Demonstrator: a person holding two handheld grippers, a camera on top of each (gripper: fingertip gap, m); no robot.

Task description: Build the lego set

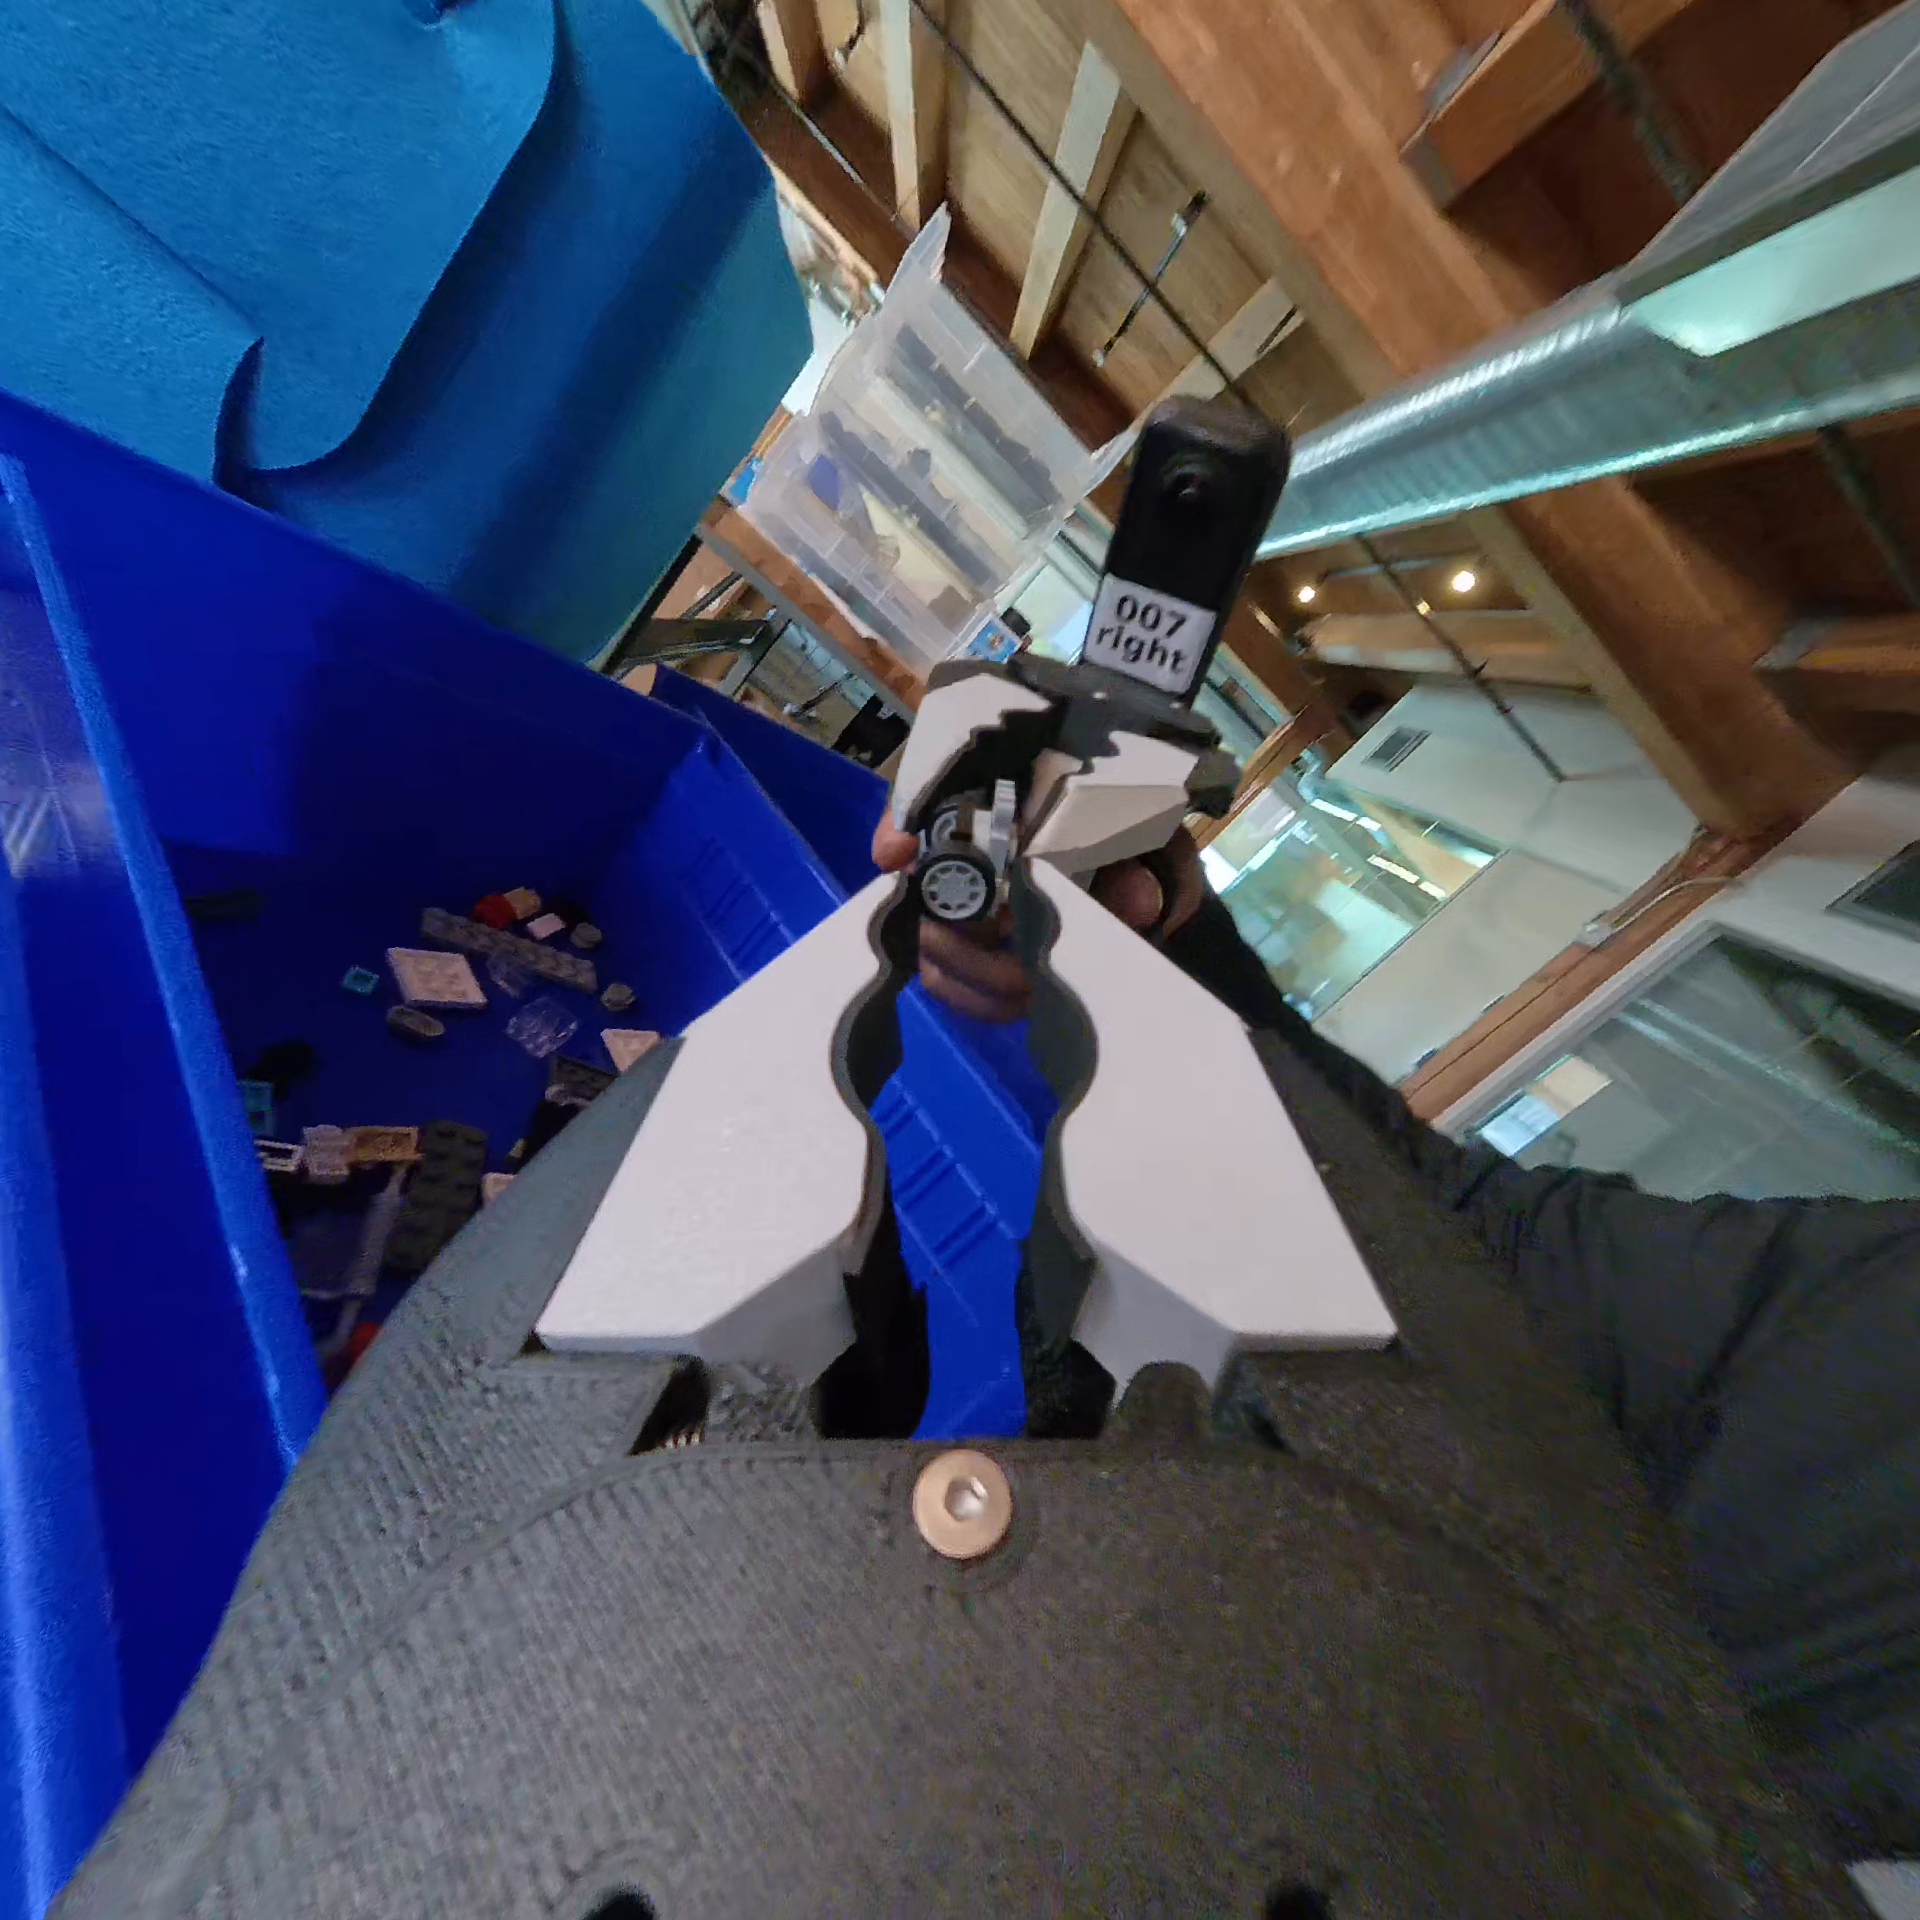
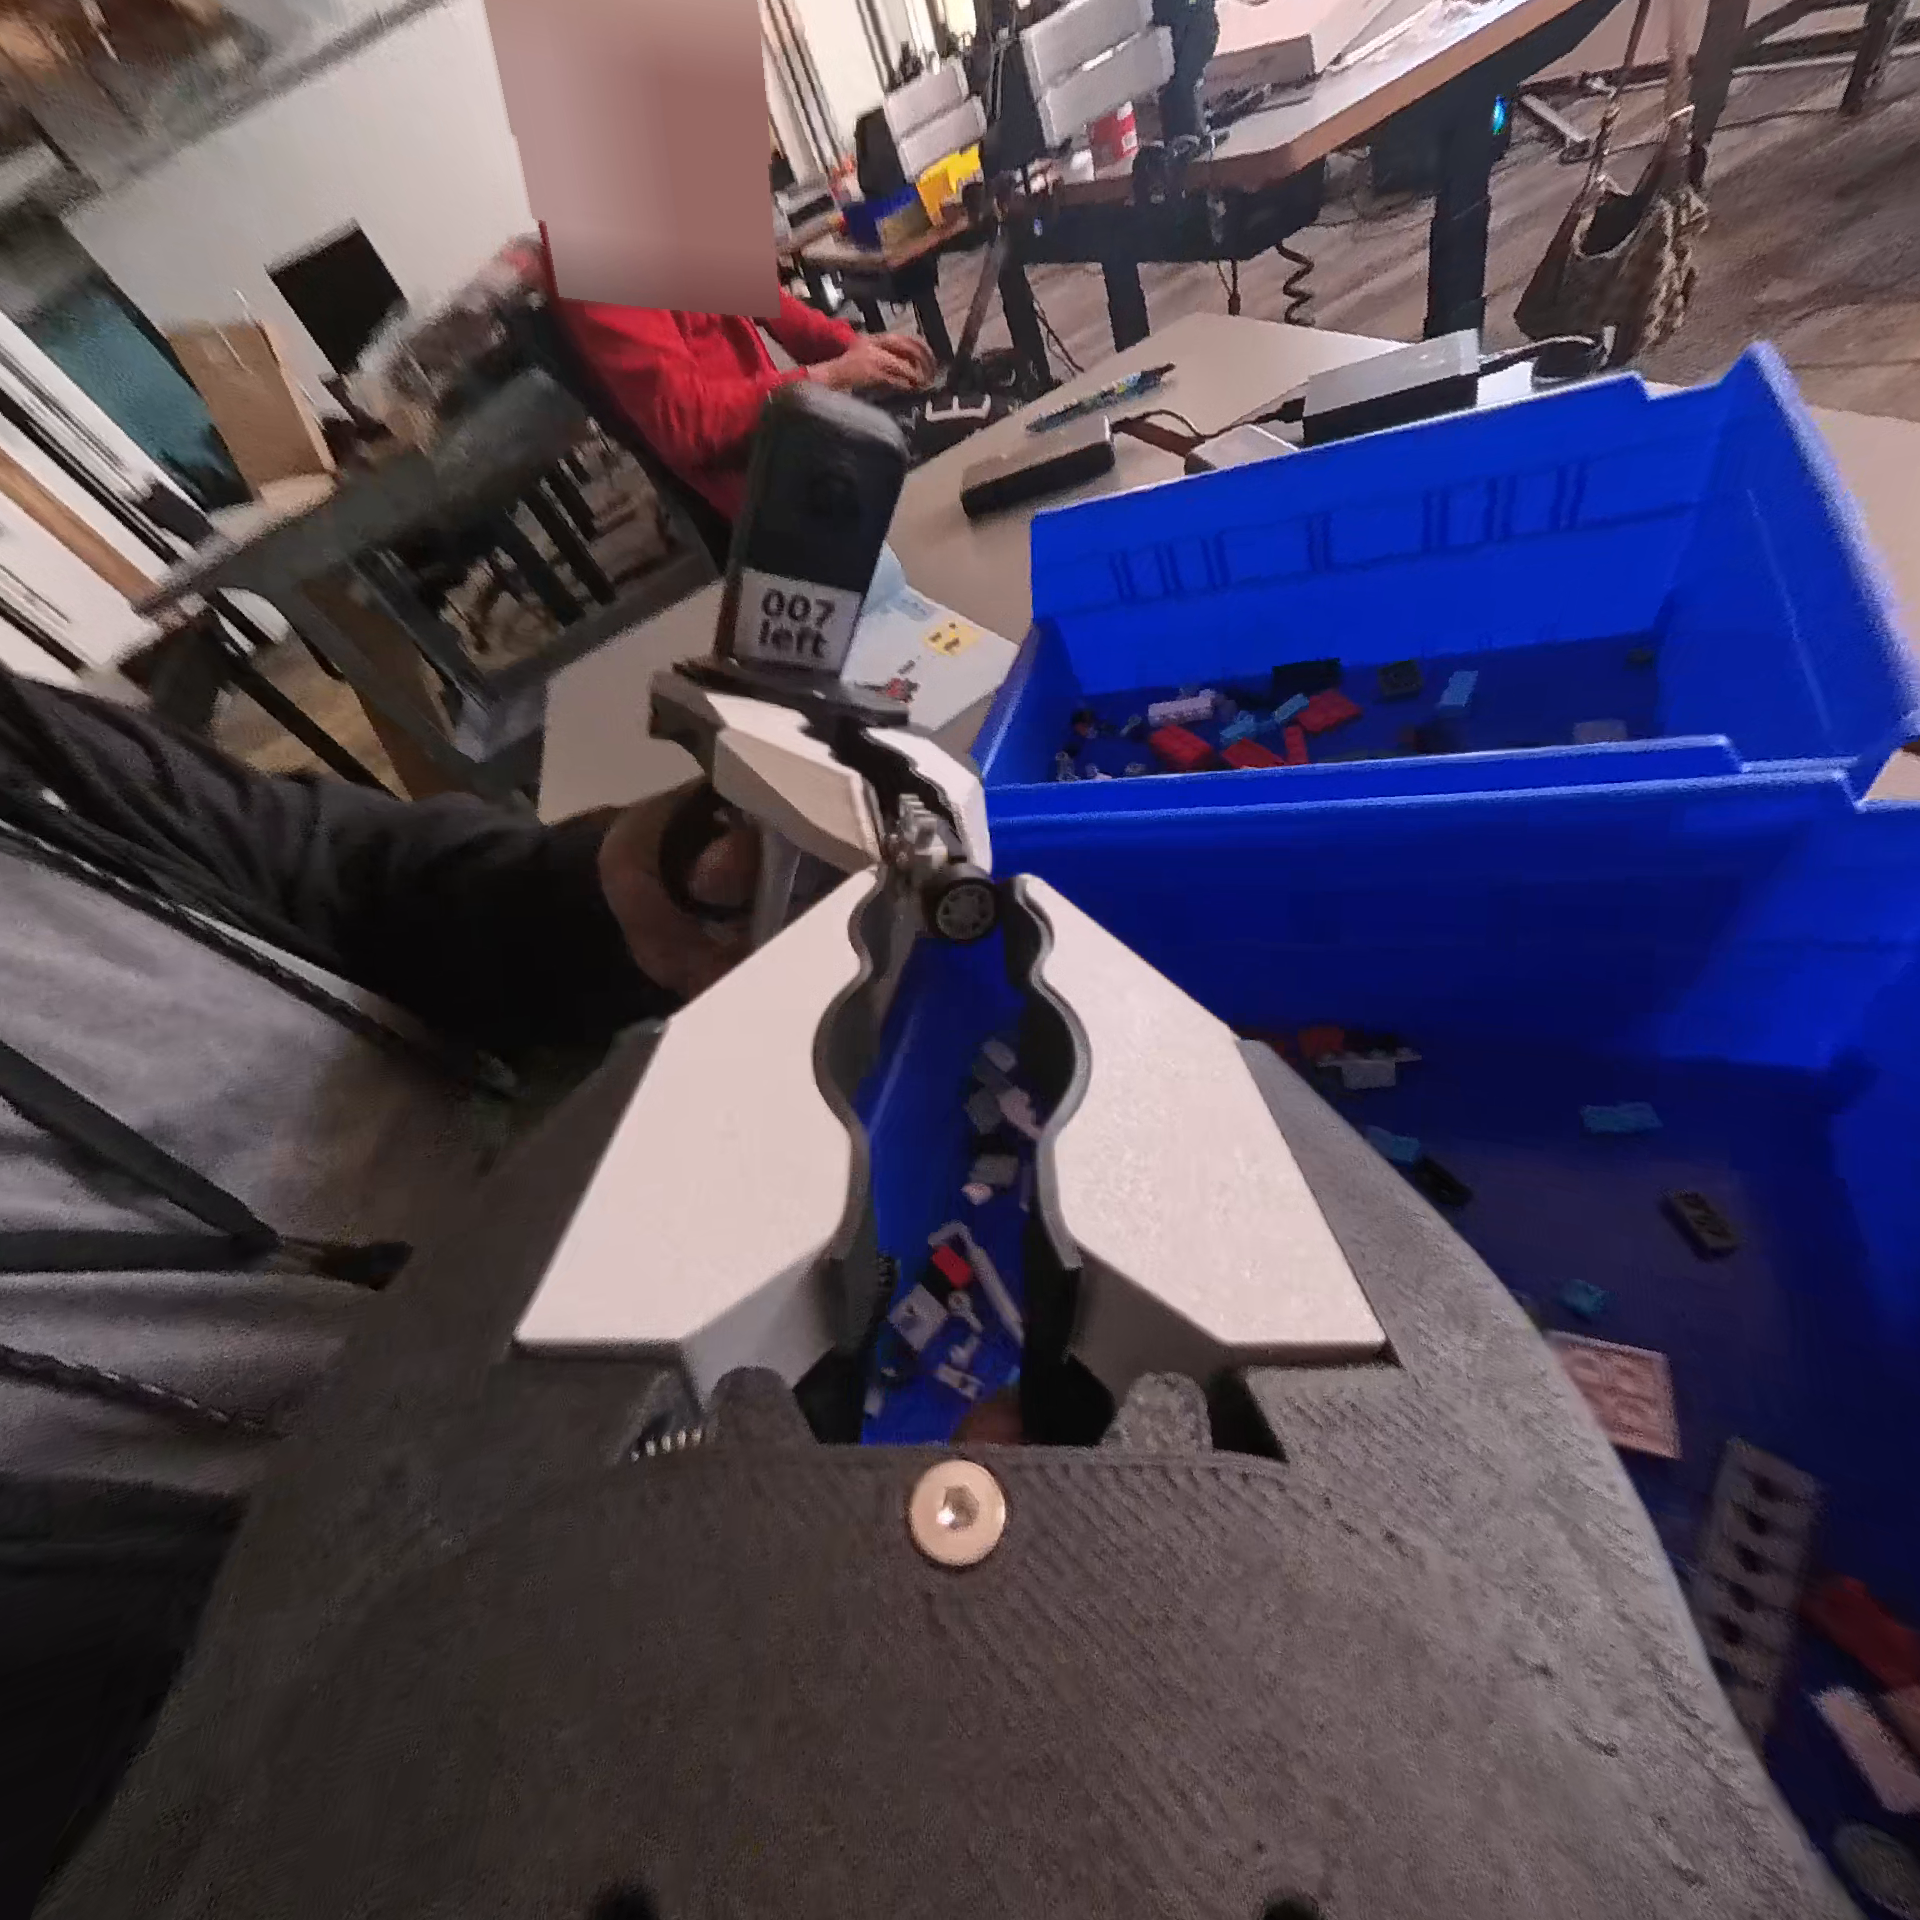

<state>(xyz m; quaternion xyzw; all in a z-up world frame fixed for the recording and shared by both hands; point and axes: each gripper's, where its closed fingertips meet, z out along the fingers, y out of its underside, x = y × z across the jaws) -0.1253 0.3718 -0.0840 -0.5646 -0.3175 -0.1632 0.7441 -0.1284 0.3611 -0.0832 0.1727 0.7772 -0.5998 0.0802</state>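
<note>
Pinching a small grey wheeled lego assembly (image 1: 961,868) between my left hand-held gripper (image 1: 961,904) and right hand-held gripper (image 2: 940,904) above the blue plastic bin (image 2: 1403,831), I judge most loose bricks (image 1: 488,966) remain unbuilt.

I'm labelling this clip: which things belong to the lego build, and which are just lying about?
Job: wheel assembly gripped between left gripper and right gripper; blue bins of loose bricks; instruction booklet.
Lying about: black power bank, handbag.
</note>
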